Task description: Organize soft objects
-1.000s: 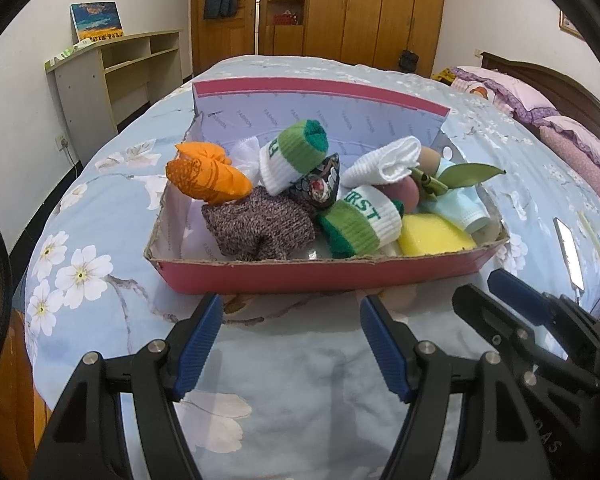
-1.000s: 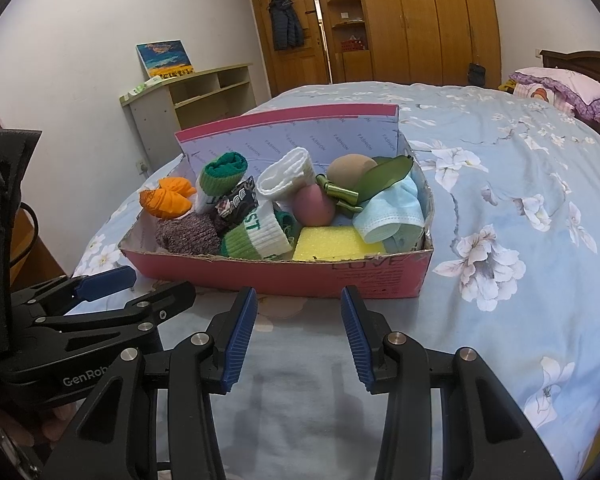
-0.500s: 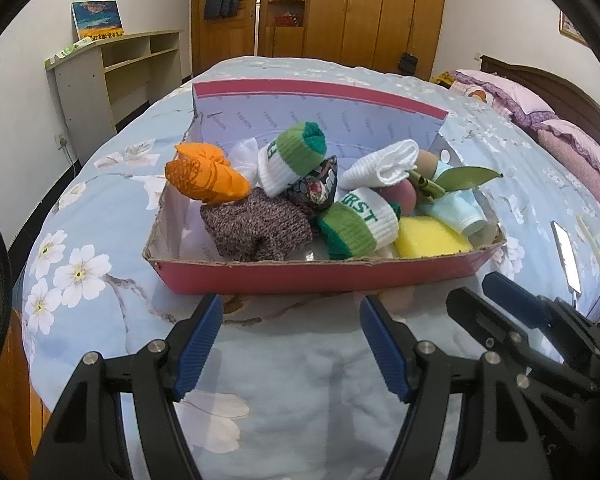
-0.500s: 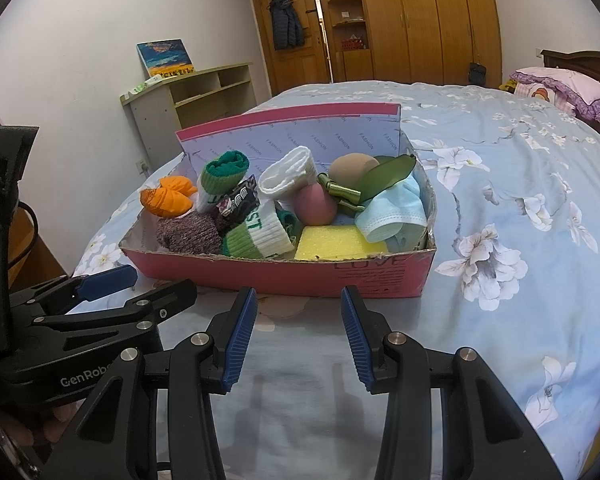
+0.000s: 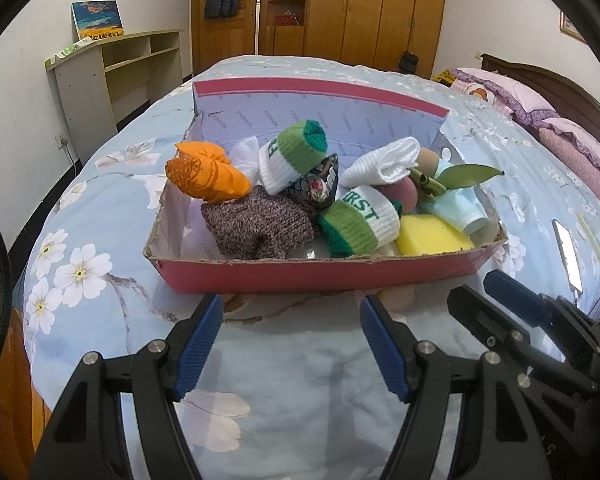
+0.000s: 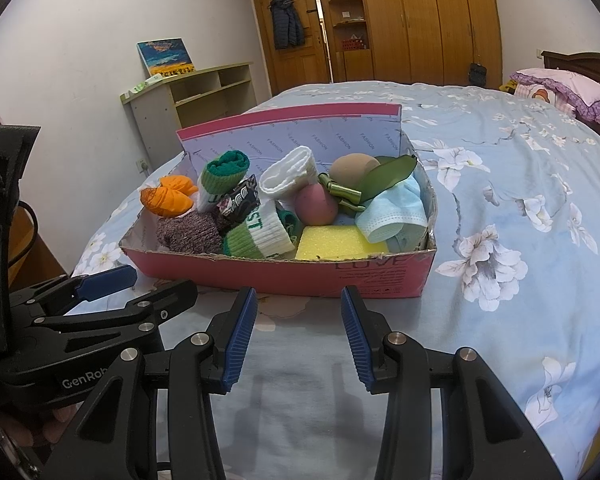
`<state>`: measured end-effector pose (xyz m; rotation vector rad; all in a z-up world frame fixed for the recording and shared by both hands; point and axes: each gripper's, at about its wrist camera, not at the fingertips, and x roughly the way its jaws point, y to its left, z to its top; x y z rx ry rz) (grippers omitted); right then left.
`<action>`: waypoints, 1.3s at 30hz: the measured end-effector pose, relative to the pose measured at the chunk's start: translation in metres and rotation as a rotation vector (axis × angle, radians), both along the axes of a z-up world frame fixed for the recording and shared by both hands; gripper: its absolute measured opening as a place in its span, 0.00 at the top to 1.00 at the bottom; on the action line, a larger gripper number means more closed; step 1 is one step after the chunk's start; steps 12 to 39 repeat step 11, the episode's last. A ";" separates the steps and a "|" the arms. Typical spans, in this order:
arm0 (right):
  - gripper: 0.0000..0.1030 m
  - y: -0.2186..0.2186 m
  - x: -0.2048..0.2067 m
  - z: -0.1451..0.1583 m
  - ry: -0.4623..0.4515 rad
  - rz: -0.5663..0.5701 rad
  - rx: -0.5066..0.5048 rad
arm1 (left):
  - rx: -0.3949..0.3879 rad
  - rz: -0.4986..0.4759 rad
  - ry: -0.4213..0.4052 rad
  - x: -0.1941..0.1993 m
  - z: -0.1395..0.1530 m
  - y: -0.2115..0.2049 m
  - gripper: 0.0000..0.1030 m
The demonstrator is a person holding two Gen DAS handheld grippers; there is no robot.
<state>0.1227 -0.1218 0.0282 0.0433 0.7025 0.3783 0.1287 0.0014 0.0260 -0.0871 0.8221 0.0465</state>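
Note:
A pink cardboard box (image 5: 324,276) (image 6: 380,276) sits on the floral bed, full of soft things: an orange pouch (image 5: 204,176), a brown knit piece (image 5: 256,224), green-and-white rolled socks (image 5: 356,224) (image 6: 256,236), a white sock (image 5: 384,164), a yellow sponge (image 5: 432,236) (image 6: 336,242), a pink ball (image 6: 315,205), a blue face mask (image 6: 396,216). My left gripper (image 5: 290,344) is open and empty, just in front of the box. My right gripper (image 6: 298,336) is open and empty beside it, also short of the box.
The blue floral bedspread (image 6: 500,184) stretches right and back. A phone (image 5: 566,252) lies on the bed right of the box. A low shelf unit (image 5: 112,76) stands by the left wall, wardrobes (image 6: 400,20) behind, pillows (image 5: 560,128) at the right.
Both grippers have drifted very slightly; the box looks a touch higher in the views. Nothing was grasped or let go.

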 end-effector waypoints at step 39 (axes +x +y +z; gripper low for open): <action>0.57 0.000 0.000 0.000 0.000 0.000 -0.001 | 0.006 0.007 0.015 0.002 -0.002 0.000 0.28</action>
